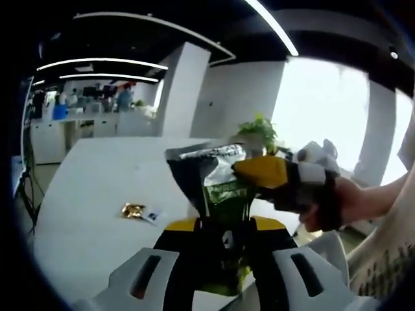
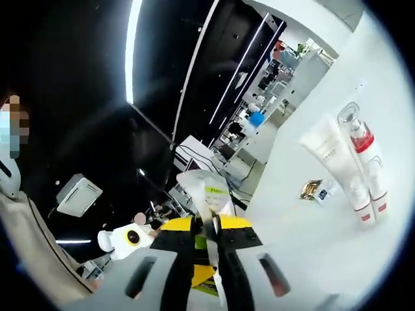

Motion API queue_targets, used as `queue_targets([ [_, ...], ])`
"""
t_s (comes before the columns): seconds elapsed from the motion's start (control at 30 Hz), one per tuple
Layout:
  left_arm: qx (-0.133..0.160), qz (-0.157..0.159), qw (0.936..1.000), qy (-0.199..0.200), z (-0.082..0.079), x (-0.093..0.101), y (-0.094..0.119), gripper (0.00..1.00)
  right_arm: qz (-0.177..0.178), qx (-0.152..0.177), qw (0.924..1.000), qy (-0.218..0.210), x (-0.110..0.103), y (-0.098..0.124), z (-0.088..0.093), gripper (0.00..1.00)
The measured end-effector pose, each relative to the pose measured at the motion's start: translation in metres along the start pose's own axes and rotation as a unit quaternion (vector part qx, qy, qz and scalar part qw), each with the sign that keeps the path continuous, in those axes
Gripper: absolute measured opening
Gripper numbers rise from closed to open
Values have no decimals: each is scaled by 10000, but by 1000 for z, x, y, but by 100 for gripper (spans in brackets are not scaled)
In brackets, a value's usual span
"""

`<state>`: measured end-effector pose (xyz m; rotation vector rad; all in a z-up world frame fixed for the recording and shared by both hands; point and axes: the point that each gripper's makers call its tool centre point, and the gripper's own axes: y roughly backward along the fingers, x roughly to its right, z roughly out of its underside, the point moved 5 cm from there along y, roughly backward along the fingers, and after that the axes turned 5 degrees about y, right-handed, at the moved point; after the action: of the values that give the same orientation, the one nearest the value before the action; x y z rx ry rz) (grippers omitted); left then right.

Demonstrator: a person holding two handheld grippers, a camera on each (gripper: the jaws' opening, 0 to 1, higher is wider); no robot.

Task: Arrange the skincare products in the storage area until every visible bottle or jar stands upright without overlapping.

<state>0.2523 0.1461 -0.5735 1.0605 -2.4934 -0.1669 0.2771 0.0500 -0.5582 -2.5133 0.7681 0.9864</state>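
Observation:
A crinkled dark packet with a green label (image 1: 217, 181) hangs in the air above the white table (image 1: 97, 194). My left gripper (image 1: 224, 228) is shut on its lower part between yellow pads. My right gripper (image 1: 262, 173), held by a person's hand, pinches its upper right corner. In the right gripper view that gripper (image 2: 214, 227) is shut on the thin edge of the packet (image 2: 207, 189). On the table beyond are a white tube (image 2: 329, 152), a clear bottle with a red collar (image 2: 358, 135) and two white tubes with red bands (image 2: 368, 197), close together. Whether they stand or lie I cannot tell.
A small gold wrapper (image 1: 132, 210) and a little sachet (image 1: 153, 216) lie on the table, the wrapper (image 2: 312, 188) left of the tubes. A potted plant (image 1: 259, 129) stands at the table's far end. Office desks and people are in the background. A person's arm (image 1: 389, 214) is at the right.

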Motion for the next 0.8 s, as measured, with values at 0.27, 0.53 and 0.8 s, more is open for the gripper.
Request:
queue_targets([
  [0.27, 55, 235, 9997, -61, -13, 1, 5, 52, -152, 144, 9997, -139, -1, 10, -7, 2],
  [0.53, -114, 768, 9970, 35, -23, -2, 11, 61, -524, -9, 9986, -90, -8, 18, -18, 1],
  [0.8, -592, 1655, 9829, 557, -20, 7, 14, 65, -1323, -224, 9909, -59, -33, 22, -30, 1],
])
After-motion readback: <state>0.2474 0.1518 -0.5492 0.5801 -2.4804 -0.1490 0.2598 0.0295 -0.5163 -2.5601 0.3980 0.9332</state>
